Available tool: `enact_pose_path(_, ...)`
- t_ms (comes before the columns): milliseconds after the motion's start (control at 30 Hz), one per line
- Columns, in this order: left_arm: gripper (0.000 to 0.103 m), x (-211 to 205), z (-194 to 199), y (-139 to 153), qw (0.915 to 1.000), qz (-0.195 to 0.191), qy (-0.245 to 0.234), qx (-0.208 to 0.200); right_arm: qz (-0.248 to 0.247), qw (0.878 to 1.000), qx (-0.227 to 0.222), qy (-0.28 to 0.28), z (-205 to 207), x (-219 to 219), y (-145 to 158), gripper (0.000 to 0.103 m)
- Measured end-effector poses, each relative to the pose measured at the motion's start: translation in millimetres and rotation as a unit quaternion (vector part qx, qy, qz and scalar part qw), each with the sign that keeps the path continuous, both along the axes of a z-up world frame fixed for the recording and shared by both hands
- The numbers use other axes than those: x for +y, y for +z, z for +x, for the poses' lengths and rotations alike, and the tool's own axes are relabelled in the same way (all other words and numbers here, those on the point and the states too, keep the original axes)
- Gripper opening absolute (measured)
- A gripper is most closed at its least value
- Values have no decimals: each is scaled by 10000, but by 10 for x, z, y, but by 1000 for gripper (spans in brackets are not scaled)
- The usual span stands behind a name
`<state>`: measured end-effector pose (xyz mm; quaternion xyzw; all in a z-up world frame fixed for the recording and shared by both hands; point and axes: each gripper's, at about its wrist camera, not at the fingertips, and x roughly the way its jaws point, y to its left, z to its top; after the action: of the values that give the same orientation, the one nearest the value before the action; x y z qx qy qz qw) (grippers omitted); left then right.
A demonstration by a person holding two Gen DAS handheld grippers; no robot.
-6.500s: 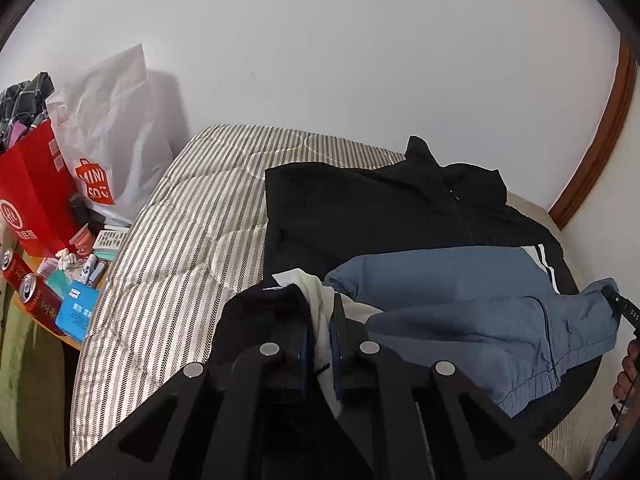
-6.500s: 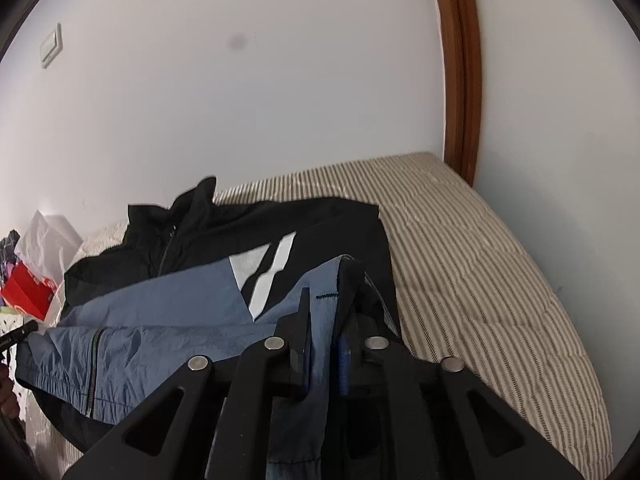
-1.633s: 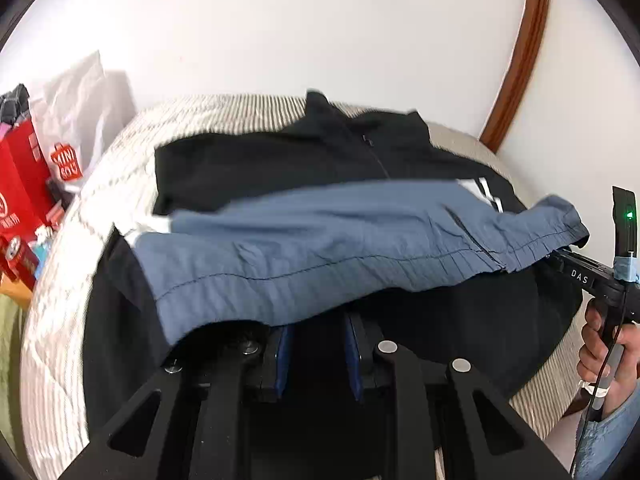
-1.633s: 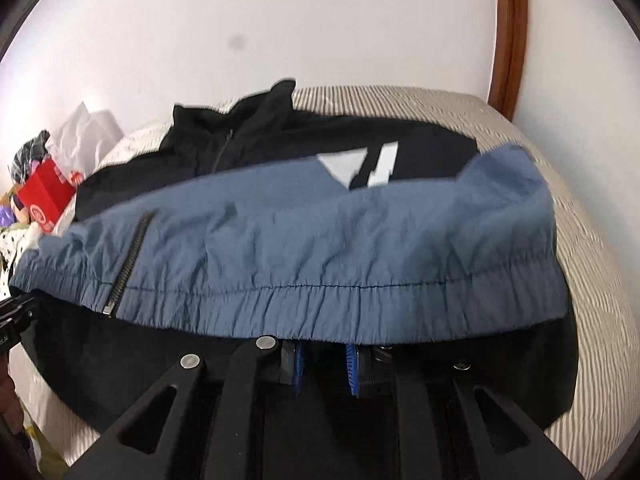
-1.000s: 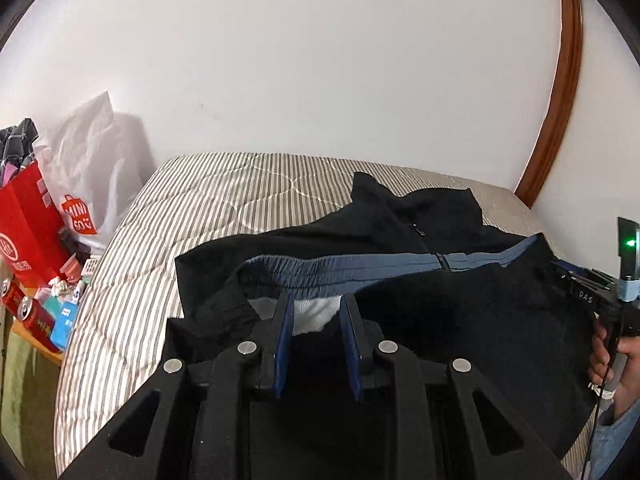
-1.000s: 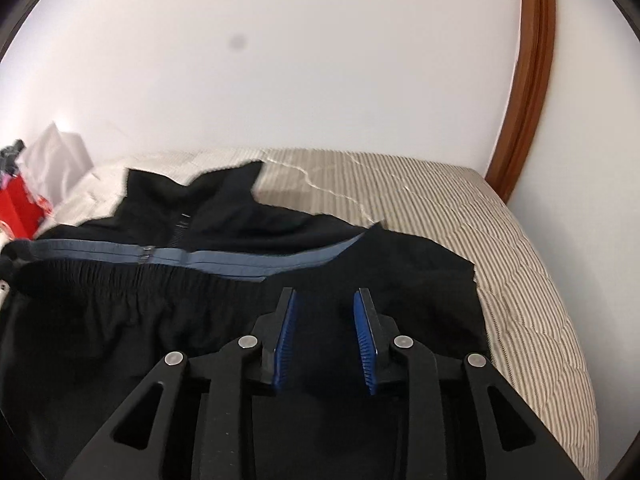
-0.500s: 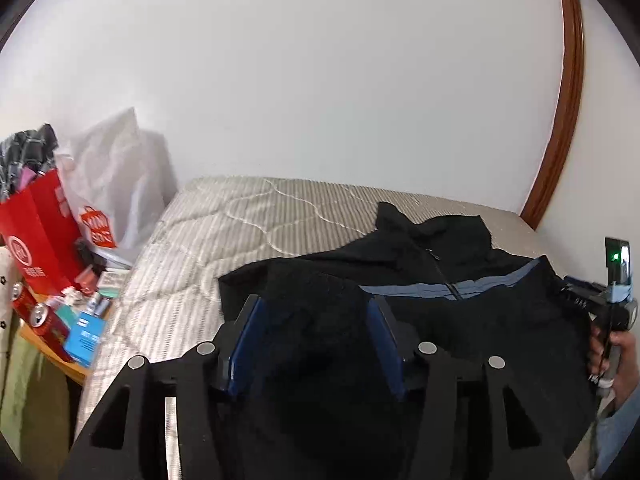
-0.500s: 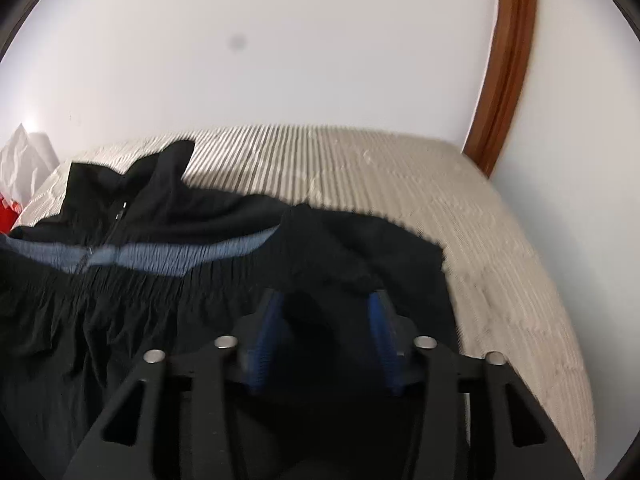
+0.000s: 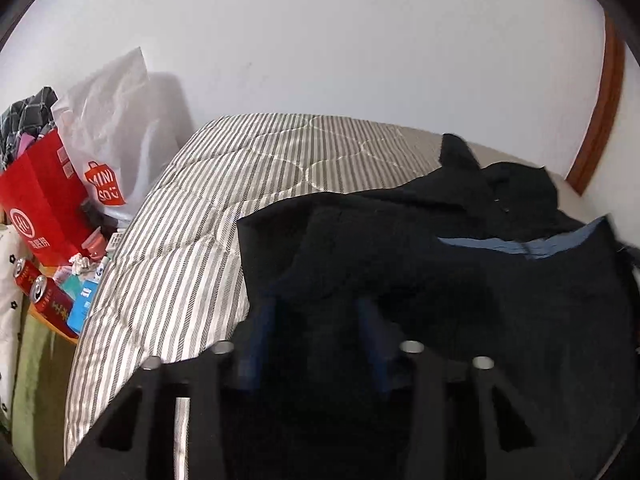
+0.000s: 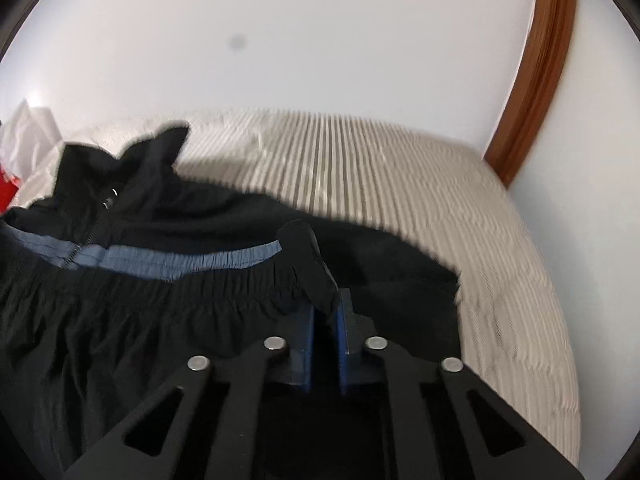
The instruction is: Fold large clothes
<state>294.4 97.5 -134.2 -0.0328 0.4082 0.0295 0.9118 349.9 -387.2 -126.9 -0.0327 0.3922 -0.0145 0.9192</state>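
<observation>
A black jacket (image 9: 440,248) with a blue hem strip (image 9: 532,246) lies folded over on the striped bed (image 9: 200,220). My left gripper (image 9: 316,316) hangs low over the jacket's near left corner. Its jaws are closing, still apart, with dark fabric between and under the blue pads (image 9: 258,324). In the right wrist view the jacket (image 10: 160,320) spreads to the left, its blue strip (image 10: 180,260) running across it. My right gripper (image 10: 326,312) is shut on a raised fold of black fabric (image 10: 308,256) at the jacket's right edge.
A red paper bag (image 9: 44,208), a white plastic bag (image 9: 112,140) and red cans (image 9: 44,292) crowd the surface left of the bed. A brown wooden frame (image 10: 536,80) runs up the wall at the far right. Bare striped mattress (image 10: 500,260) lies beyond and right of the jacket.
The right gripper's jaws went from wide apart to shut on a fold of black fabric. The left gripper sank toward the jacket's left corner and its jaws narrowed.
</observation>
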Motion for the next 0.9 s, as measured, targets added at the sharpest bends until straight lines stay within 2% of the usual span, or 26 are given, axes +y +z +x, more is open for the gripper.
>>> enact_pose_path(67, 36, -9, 62, -39, 10000, -82, -25, 51, 298, 9992, -111, -227, -10, -140, 44, 6)
enact_pose_path(100, 36, -17, 79, -47, 9999, -90, -24, 55, 351, 9989, -32, -322, 25, -177, 4, 6)
enact_pose_path(200, 36, -79, 129, -56, 10000, 21, -7, 75, 75, 9986, 331, -407, 161, -124, -196, 9)
enact_pose_path(267, 36, -112, 138, -57, 9999, 119, -21, 118, -85, 9975, 501, -485, 172, -84, -242, 15)
enact_pose_path(367, 40, -103, 102, -36, 9998, 106, -73, 182, -237, 9973, 398, -574, 21, -18, -123, 26)
enact_pose_path(400, 45, -93, 66, -21, 9997, 53, -89, 214, -188, 9980, 355, -493, -69, 23, -57, 28)
enact_pose_path(467, 49, -80, 6, -5, 9996, 21, -117, 243, -3, 9994, 223, -272, -250, 94, 33, 39)
enact_pose_path(533, 51, -84, -67, -27, 9994, 150, -114, 306, 244, 9994, 230, -10, -416, 163, 28, 45)
enact_pose_path(600, 51, -96, -120, -81, 9992, 226, -130, 291, 316, 9983, 447, 187, -499, 245, -115, 45)
enact_pose_path(700, 51, -128, -119, -152, 9990, 348, -98, 271, -10, 9982, 581, 155, -490, 302, -355, 45)
enact_pose_path(800, 51, -186, -77, -212, 9985, 504, -58, 214, -182, 9988, 448, 79, -501, 315, -405, 45)
enact_pose_path(900, 51, -199, -17, -232, 9988, 434, -43, 235, -154, 9988, 471, 32, -465, 274, -413, 46)
